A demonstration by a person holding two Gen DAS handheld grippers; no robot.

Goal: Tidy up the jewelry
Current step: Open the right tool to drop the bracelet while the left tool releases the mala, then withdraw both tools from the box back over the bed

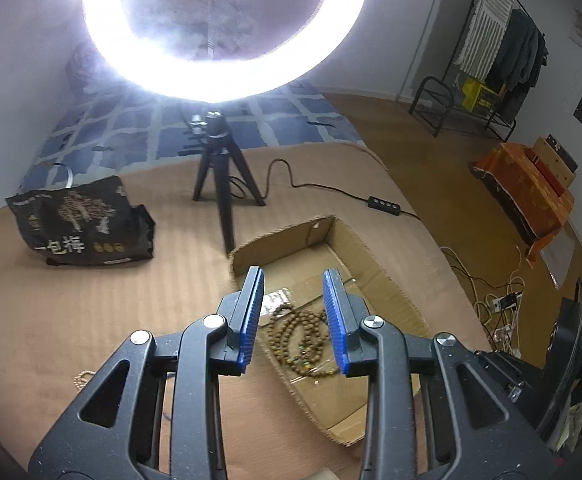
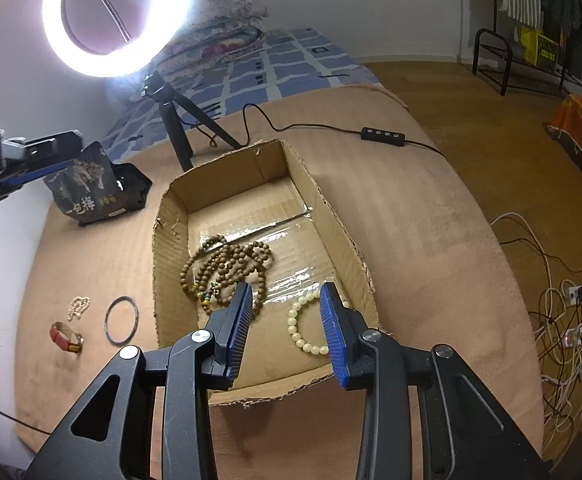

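Observation:
A shallow cardboard box lies on the tan mat. Inside it are a long brown bead necklace and a cream bead bracelet. My right gripper is open and empty, hovering over the box just above the cream bracelet. On the mat left of the box lie a thin dark bangle, a red band bracelet and a small pale bead piece. My left gripper is open and empty above the box, over the brown necklace; it also shows at the left edge of the right wrist view.
A ring light on a black tripod stands behind the box, its cable and control running right. A black snack bag sits at the back left. A blue checked blanket, wooden floor and tangled cords lie beyond the mat.

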